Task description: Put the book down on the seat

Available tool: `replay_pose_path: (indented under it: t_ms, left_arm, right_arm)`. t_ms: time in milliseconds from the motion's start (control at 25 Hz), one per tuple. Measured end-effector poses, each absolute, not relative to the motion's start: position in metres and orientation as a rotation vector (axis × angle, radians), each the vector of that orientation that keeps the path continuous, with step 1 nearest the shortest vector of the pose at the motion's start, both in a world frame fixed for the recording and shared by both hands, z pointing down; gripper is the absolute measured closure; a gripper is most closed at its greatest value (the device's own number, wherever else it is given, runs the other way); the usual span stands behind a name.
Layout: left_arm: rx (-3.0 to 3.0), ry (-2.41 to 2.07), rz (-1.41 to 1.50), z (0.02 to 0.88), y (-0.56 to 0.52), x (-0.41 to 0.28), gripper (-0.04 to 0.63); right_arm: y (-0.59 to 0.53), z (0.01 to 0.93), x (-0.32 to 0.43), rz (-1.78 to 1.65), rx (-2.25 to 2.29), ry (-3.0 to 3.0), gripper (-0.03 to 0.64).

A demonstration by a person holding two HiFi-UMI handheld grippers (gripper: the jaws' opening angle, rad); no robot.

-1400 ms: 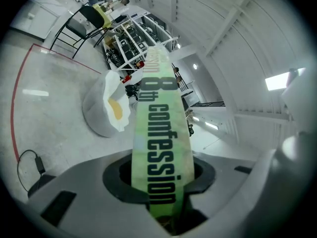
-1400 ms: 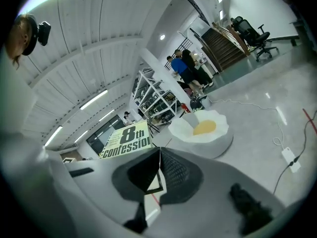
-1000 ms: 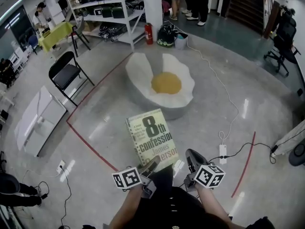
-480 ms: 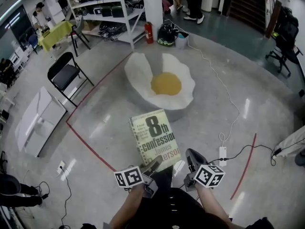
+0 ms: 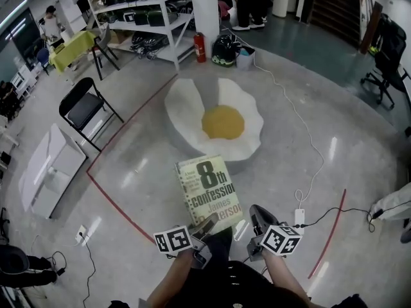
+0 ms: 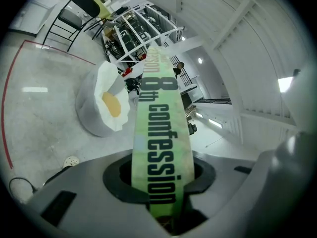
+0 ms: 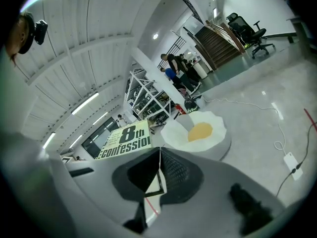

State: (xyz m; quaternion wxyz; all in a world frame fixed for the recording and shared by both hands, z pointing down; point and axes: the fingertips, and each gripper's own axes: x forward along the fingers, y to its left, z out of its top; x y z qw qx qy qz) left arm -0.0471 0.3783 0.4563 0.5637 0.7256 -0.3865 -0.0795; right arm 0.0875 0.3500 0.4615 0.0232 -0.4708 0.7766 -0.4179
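A green paperback book (image 5: pixel 209 188) titled "8th confession" is held flat at its near edge by my left gripper (image 5: pixel 205 223), which is shut on it. Along that gripper's own view the book's spine (image 6: pixel 158 133) runs out from between the jaws (image 6: pixel 163 205). The seat (image 5: pixel 221 124) is a low round pouf shaped like a fried egg, white with a yellow centre, on the floor just beyond the book. My right gripper (image 5: pixel 260 215) hangs beside the book, shut with nothing in it (image 7: pixel 159 177). The right gripper view shows the book (image 7: pixel 126 140) at left and the seat (image 7: pixel 195 133) ahead.
A black folding chair (image 5: pixel 83 111) and a white cabinet (image 5: pixel 48 172) stand at left. Metal shelving (image 5: pixel 144 18) and a fire extinguisher (image 5: pixel 200 47) are behind the seat. A white cable with a power strip (image 5: pixel 299 218) and red floor tape (image 5: pixel 109 191) lie nearby.
Both grippers and the book have moved forward toward the egg seat. In the head view the book's far edge now reaches the seat's near rim. Neither gripper's jaws have changed.
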Motion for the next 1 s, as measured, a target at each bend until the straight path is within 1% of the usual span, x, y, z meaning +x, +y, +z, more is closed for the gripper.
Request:
replay_pose_path:
  t_ms: [360, 720, 1000]
  left_arm:
    - [1.743, -0.859, -0.195, 0.444, 0.282, -0.041, 0.434]
    - [1.721, -0.842, -0.222, 0.449, 0.216, -0.053, 0.434]
    - [1.700, -0.850, -0.233, 0.445, 0.126, -0.059, 0.434]
  right_arm:
    - [0.262, 0.456, 0.085, -1.323, -1.448, 2.399, 0.604]
    - [0.198, 0.454, 0.072, -1.321, -1.430, 2.406, 0.604]
    - [0.110, 0.449, 0.068, -1.353, -1.415, 2.422, 0.604]
